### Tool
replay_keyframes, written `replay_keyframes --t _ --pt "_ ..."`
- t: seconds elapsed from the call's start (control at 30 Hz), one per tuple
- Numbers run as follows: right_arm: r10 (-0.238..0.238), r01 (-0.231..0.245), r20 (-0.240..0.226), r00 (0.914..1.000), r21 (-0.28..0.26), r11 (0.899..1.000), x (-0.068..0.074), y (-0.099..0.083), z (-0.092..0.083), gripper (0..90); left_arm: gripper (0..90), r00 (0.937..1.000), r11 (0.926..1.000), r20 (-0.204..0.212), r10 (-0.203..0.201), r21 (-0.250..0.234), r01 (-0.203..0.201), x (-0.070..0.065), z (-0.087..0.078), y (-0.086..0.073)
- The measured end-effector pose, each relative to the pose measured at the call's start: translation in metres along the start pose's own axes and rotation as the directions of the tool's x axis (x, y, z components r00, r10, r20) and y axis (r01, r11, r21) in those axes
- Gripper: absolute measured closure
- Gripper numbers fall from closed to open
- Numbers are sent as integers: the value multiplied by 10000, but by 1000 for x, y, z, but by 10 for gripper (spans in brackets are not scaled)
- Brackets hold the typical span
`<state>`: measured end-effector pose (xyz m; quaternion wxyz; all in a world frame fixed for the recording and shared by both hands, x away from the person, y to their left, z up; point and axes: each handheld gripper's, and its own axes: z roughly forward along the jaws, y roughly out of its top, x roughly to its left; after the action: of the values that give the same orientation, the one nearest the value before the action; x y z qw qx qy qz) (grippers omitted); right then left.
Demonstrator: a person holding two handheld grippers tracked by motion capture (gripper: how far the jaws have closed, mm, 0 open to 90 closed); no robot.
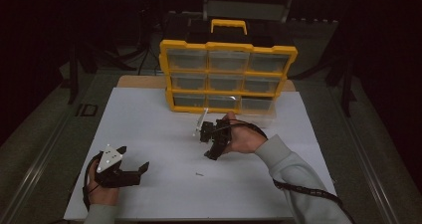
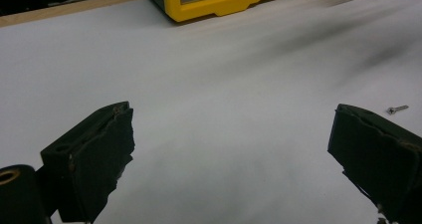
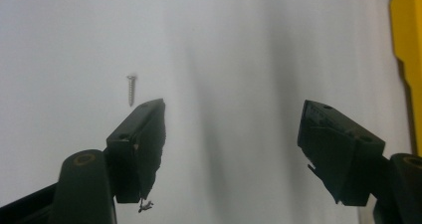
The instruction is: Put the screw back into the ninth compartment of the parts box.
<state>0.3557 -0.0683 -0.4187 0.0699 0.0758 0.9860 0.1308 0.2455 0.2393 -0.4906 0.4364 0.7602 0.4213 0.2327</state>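
Clearly the screw (image 3: 131, 89), a small threaded metal thing, lies flat on the smooth white counter (image 1: 149, 134), just beyond the right gripper (image 3: 231, 139) and off its left finger. Fingers wide apart, empty. Misaligned, they could nudge it rolling. Left gripper (image 2: 231, 149) likewise gapes empty; the glossy yellow plastic organizer (image 1: 226, 77) stands farther off.

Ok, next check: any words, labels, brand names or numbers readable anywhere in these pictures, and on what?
None can be read.
Yellow organiser: no label or brand legible on its frame or clear drawers.
White sheet: blank.
Screw: no marking visible.
Left gripper and right gripper: no lettering visible.
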Motion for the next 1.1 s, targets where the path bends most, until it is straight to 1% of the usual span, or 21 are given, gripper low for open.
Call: replay_keyframes --t 0.33,0.53,0.73,0.8,0.97,1.1 --pt "-171 175 -289 9994 137 9998 10 0 14 269 47 10000 10000 -5 1 11 -1 0 0 0" --pt "-336 346 -478 9983 199 9992 17 1 27 270 47 10000 10000 -3 0 -10 0 0 0 0" --pt "-431 458 -764 9961 343 9984 26 3 42 275 47 10000 10000 -2 0 -21 0 0 0 0" --pt "-361 397 -868 9956 397 9984 28 3 47 290 47 10000 10000 -2 2 -20 -2 0 0 0" --pt "-483 555 -1213 9914 568 9968 35 4 60 322 47 10000 10000 -1 7 -19 -7 0 0 0" --pt "-552 656 -1332 9896 754 9950 39 4 69 347 47 10000 10000 -3 5 -12 -5 0 0 0"
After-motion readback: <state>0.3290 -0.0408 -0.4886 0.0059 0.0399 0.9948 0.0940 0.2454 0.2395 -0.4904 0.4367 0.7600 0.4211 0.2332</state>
